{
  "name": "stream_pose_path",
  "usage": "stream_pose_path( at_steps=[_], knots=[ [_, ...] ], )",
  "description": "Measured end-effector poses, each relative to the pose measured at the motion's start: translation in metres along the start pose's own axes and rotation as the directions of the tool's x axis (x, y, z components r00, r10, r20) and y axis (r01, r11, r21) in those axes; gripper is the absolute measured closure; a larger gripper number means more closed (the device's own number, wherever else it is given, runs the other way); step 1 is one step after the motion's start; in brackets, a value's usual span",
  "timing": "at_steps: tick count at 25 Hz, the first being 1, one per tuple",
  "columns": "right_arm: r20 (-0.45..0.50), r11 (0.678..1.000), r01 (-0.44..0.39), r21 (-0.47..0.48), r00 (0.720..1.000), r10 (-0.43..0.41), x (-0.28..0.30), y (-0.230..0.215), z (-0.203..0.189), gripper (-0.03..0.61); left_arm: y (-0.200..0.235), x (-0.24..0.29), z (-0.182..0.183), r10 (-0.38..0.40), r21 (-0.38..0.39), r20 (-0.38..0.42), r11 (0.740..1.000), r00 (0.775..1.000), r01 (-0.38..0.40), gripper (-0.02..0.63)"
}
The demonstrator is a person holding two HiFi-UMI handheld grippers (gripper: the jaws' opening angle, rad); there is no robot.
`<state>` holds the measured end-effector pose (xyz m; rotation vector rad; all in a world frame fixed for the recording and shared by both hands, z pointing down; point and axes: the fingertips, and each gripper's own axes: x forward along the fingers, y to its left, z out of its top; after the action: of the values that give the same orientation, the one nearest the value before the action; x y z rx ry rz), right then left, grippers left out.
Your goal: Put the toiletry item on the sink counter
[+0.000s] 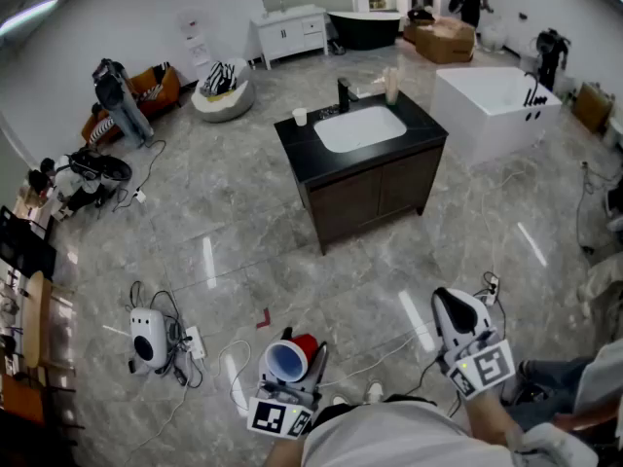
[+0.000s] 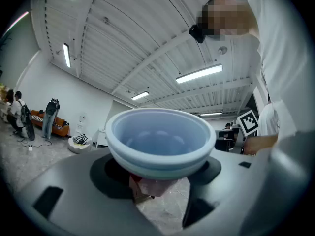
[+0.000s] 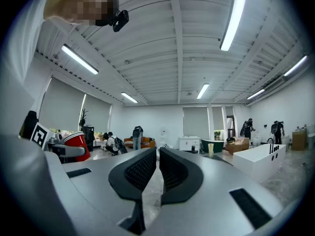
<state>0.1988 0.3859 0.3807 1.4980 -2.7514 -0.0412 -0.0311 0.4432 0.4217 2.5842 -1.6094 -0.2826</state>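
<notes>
A red cup with a pale blue inside (image 1: pixel 303 347) lies on its side in my left gripper (image 1: pixel 292 366), low in the head view, close to the person's body. In the left gripper view the cup's blue mouth (image 2: pixel 160 136) fills the middle, and the left gripper (image 2: pixel 160 173) is shut on it from both sides. My right gripper (image 1: pixel 458 311) is held at the lower right, shut with nothing in it; its pads (image 3: pixel 142 170) meet. The sink counter (image 1: pixel 302 149), black-topped with a white basin, stands several steps ahead.
On the counter are a black faucet (image 1: pixel 344 93), a small white cup (image 1: pixel 300 117) and a beige bottle (image 1: pixel 391 84). A white bathtub (image 1: pixel 496 100) stands right of it. Cables and a white device (image 1: pixel 148 337) lie on the floor at the left.
</notes>
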Motion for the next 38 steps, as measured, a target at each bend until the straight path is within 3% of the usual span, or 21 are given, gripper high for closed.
stream_pose_path(
  at_steps=[20, 38],
  knots=[
    [0.000, 1.000, -0.025, 0.007, 1.000, 0.025, -0.011, -0.001, -0.002, 0.531, -0.021, 0.003, -0.002, -0.021, 0.008, 0.003, 1.000, 1.000, 0.021, 0.331],
    [-0.023, 0.996, -0.079, 0.040, 0.997, 0.080, -0.021, -0.031, -0.022, 0.531, -0.053, 0.025, -0.017, 0.019, 0.002, -0.011, 1.000, 1.000, -0.019, 0.331]
  ],
)
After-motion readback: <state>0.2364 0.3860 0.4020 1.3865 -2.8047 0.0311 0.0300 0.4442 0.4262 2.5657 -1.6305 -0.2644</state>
